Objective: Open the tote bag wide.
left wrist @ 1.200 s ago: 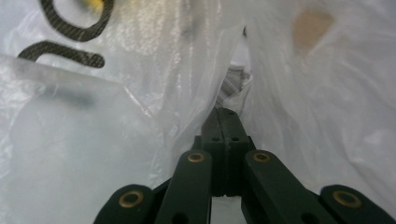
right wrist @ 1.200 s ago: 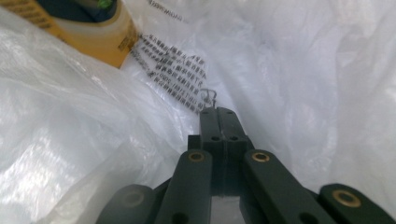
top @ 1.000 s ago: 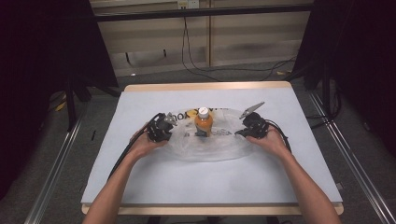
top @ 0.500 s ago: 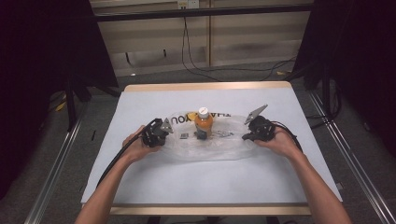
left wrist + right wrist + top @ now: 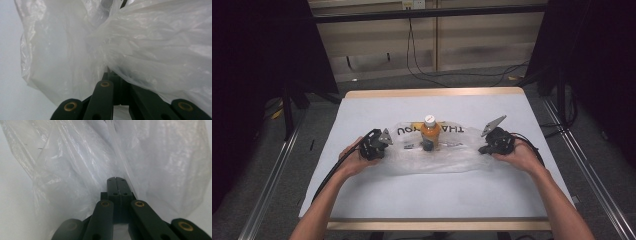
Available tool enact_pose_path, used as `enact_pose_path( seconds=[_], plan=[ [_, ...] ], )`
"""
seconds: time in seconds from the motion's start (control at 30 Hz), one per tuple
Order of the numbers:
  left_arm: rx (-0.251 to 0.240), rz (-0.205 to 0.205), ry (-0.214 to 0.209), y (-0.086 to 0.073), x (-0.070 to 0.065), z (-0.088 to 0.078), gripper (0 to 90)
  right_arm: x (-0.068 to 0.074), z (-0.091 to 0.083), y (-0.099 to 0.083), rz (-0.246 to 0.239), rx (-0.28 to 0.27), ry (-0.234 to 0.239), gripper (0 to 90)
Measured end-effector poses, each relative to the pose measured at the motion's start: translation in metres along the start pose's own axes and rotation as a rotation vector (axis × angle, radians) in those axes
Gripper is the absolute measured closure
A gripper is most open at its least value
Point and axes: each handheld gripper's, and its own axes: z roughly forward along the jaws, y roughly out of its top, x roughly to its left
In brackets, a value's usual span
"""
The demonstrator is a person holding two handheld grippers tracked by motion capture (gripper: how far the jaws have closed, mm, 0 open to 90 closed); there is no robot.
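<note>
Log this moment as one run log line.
left gripper: shut on plastic bag | right gripper: shut on plastic bag | orange bottle: upright in bag, mid-table

One clear, crinkled plastic bag with dark lettering (image 5: 437, 150) lies flat between two black hand-held grippers: the left gripper (image 5: 379, 146) at one end of the bag and the right gripper (image 5: 486, 147) at the other. One orange drink bottle with a white cap (image 5: 430, 132) stands midway between the grippers. All rest on one white-topped table (image 5: 432, 195).
</note>
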Motion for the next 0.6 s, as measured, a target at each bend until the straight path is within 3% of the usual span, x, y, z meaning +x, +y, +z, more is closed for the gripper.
enact_pose_path(
  seconds=[0.03, 0.17, 0.27, 0.3, 0.33, 0.37, 0.5, 0.53, 0.6],
  plan=[
    [-0.002, 0.008, 0.001, -0.001, 0.000, 0.000, 90.0, -0.001, -0.002, -0.004, 0.002, -0.010, 0.002, 90.0],
    [-0.050, -0.085, -0.034, -0.005, 0.006, 0.000, 90.0, -0.004, -0.003, -0.010, 0.051, -0.039, 0.013, 90.0],
    [-0.077, -0.114, -0.046, -0.004, 0.008, -0.002, 90.0, -0.004, -0.002, -0.008, 0.083, -0.054, 0.024, 90.0],
    [-0.115, -0.131, -0.044, 0.000, 0.008, -0.006, 90.0, -0.007, -0.001, -0.004, 0.089, -0.095, 0.044, 90.0],
    [-0.115, -0.131, -0.044, 0.000, 0.008, -0.006, 90.0, -0.007, -0.002, -0.002, 0.093, -0.108, 0.050, 90.0],
    [-0.170, -0.151, -0.041, 0.005, 0.007, -0.014, 90.0, -0.007, -0.004, 0.001, 0.093, -0.129, 0.063, 90.0],
    [-0.239, -0.160, -0.049, 0.009, 0.010, -0.029, 90.0, -0.005, -0.010, 0.011, 0.087, -0.159, 0.066, 90.0],
    [-0.263, -0.177, -0.055, 0.009, 0.009, -0.032, 90.0, -0.003, -0.013, 0.017, 0.075, -0.191, 0.073, 90.0],
    [-0.311, -0.179, -0.053, 0.012, 0.010, -0.048, 90.0, 0.001, -0.018, 0.025, 0.074, -0.208, 0.081, 90.0]
  ],
)
